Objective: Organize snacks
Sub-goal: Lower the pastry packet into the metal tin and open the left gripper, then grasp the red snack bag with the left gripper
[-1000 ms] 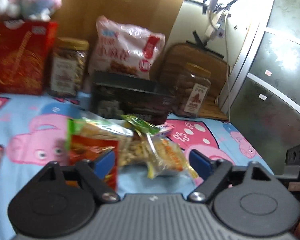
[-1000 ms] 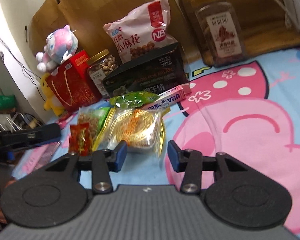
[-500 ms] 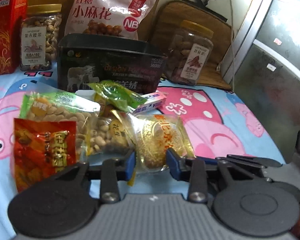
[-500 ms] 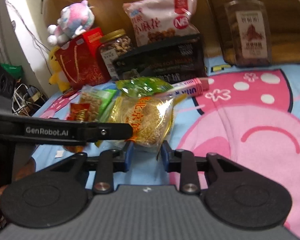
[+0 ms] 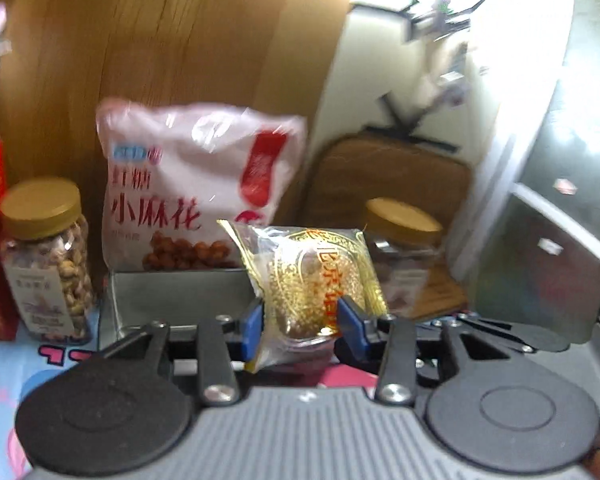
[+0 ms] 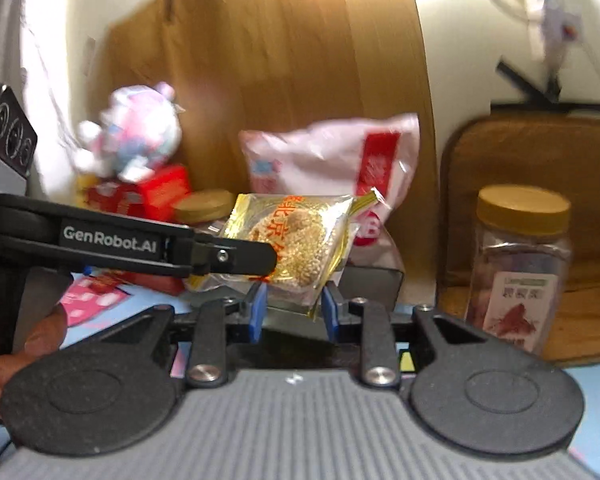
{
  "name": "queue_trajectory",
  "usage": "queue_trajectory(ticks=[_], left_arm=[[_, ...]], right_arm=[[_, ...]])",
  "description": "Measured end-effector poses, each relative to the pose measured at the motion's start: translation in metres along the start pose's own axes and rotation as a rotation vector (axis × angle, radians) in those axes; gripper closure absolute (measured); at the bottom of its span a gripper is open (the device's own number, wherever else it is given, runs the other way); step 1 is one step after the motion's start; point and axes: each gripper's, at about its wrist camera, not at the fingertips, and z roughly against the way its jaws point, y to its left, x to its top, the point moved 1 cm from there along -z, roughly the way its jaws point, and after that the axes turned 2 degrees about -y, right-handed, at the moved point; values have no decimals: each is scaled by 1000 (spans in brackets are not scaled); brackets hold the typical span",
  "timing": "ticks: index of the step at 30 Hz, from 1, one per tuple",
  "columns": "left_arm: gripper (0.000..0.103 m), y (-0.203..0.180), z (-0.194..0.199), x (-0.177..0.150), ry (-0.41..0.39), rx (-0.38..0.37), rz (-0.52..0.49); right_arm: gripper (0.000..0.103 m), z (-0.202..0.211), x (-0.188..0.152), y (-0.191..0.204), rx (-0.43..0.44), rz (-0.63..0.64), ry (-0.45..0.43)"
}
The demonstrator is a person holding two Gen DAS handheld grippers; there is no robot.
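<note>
step: we've got the gold pack point(image 5: 320, 276) up off the bed, over the dark box point(image 5: 180, 292); looks like it's headed for that box.
left claw point(image 5: 300, 320): nearly closed, pads pinching the pack's lower end. Its jaws have just been opening a touch, pack between them.
right claw point(image 6: 292, 312): narrow too, clamped on the pack's bottom corner.
tip: we'd keep both hands moving together, or the thin wrapper twists or tears.
box: open top, but we can't see inside.
left jar point(image 5: 46, 260): gold lid on, pale nuts.
right jar point(image 6: 520, 268): lidded, contents too blurry to call.
pink bag point(image 5: 192, 188): sealed, standing behind the box.
</note>
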Motion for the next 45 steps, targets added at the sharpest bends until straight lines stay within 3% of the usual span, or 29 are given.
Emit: queue_trajectory(ticks=[5,9,11,13,16,21,25,28,32,37,40,41,42,45], left_arm=[[64,37,-69,-4,138,30,115],[60,42,-89,-11,164,83,101],[49,43,-89,-12,143,100,85],[37,43,-82,-10,136,105,91],[37,47,-59,-3,115,67,110],[34,54,37,-15,-18,-31,139],[33,62,103,-55,-64,34,154],[33,67,135,-97,-68,112,144],[33,72,138,-143,5,136,157],[35,84,123,-177,69,133,212],[52,80,123,-186,71,118,191],[65,78,121,-187,95,76,197],[64,77,121,-191,101,68,209],[64,69,132,-194,75,85,181]], right_arm=[[67,-46,-19,-14,-54,29,98],[53,-46,-25,-8,-97,89,59],[50,-41,-26,-5,-115,99,31],[49,-32,-25,-5,-119,90,2],[50,-9,-27,-3,-81,50,-29],[50,32,-51,15,72,-42,-17],[50,48,-81,45,222,-103,46],[50,49,-101,71,267,-117,81],[50,42,-123,100,278,-109,148],[50,37,-145,122,279,-107,215],[58,37,-151,132,262,-78,217],[62,38,-151,133,252,-74,222],[68,39,-150,134,243,-71,223],[72,47,-147,135,273,-77,215]])
